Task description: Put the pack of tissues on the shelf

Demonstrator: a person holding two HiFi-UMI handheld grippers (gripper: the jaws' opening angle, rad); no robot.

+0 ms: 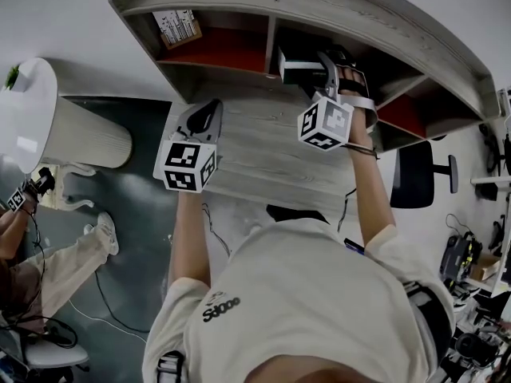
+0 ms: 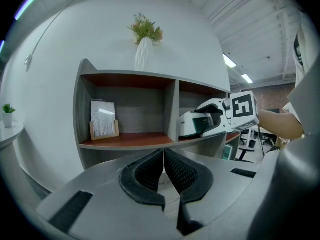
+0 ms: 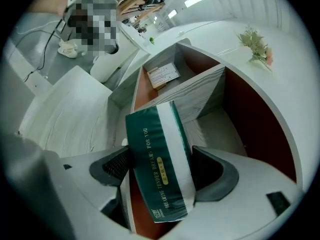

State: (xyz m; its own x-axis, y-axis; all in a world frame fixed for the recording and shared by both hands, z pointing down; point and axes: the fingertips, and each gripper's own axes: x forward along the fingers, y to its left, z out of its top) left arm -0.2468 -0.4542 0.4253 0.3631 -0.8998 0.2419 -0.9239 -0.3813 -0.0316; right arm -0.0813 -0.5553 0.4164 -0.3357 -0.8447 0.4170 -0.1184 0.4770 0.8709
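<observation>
The right gripper (image 3: 164,169) is pinching the green-and-white soft pack of tissues (image 3: 155,149) across its width, one dark pad on each long side, with the pack running slantwise between them and its far end pointing forward. Directly ahead of those jaws is the middle compartment of the grey wood shelf unit (image 3: 200,91), and the left gripper view shows the pack (image 2: 192,124) already inside that opening, low over the red-brown board. Whether it touches the board can't be told. Just left of the pack, past the upright divider, a small white card in a wooden stand (image 3: 164,75) sits in the next compartment. The left gripper (image 2: 164,156) hangs back, jaws pressed together on nothing, over the pale wood-grain desk (image 1: 263,150). The danger looks to be that tilt. If the jaws spread now, the pack could land on a corner and roll toward the front edge, or its near end could overhang and tip off. Pushing deeper at this angle might snag the leading corner on the divider. A harder squeeze would only crumple the soft wrapper.
</observation>
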